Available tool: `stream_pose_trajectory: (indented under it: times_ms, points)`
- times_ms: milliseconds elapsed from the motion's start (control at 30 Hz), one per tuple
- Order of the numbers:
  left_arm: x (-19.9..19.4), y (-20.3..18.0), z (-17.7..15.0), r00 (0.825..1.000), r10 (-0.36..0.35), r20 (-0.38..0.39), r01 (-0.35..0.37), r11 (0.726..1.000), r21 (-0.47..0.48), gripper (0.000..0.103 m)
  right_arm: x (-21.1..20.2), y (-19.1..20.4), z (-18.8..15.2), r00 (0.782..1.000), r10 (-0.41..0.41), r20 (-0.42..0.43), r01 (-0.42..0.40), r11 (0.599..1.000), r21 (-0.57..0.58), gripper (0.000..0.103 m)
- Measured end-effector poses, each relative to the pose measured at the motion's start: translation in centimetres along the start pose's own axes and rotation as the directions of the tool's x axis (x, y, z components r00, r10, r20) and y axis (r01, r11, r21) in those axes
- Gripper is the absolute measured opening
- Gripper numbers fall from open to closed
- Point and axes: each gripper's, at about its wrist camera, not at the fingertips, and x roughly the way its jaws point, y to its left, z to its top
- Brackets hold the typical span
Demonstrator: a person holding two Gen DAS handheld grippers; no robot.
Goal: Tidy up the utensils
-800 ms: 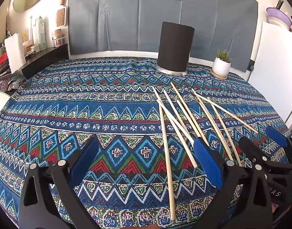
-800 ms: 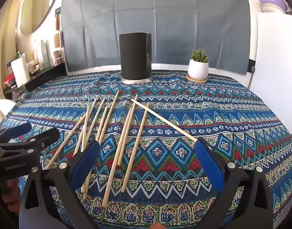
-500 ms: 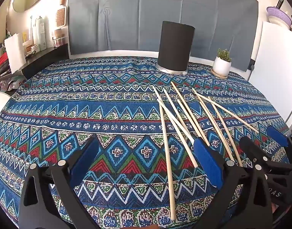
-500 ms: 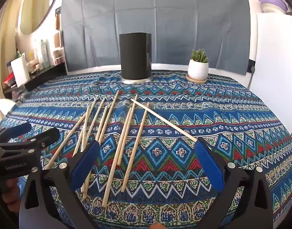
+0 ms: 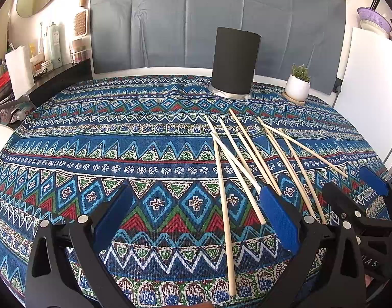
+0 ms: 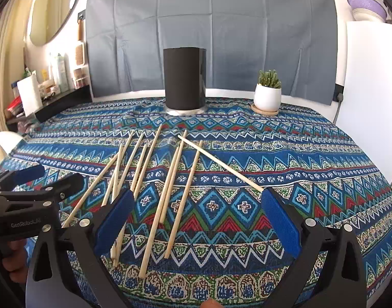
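Overhead, both grippers gape empty above a patterned tablecloth (image 5: 144, 148) before grey drapery (image 6: 221, 38).

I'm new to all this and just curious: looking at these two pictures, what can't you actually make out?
- Inside of the black holder: both views look at its side wall, so its contents are hidden.
- Near ends of some chopsticks: right wrist view, covered by the right gripper's blue pads.
- Shelf bottles: left wrist view, labels too small.
- Left gripper: its handle is cut off by the bottom edge.
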Motion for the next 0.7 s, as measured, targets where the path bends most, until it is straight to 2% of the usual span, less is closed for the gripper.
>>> stream_pose_trajectory:
  times_ms: [700]
  points:
    - [0.17,-0.15,-0.1,1.0,0.008,-0.01,-0.008,1.0,0.009,0.097,0.45,0.0,0.09,0.999,0.031,-0.024,-0.031,0.999,-0.011,0.095]
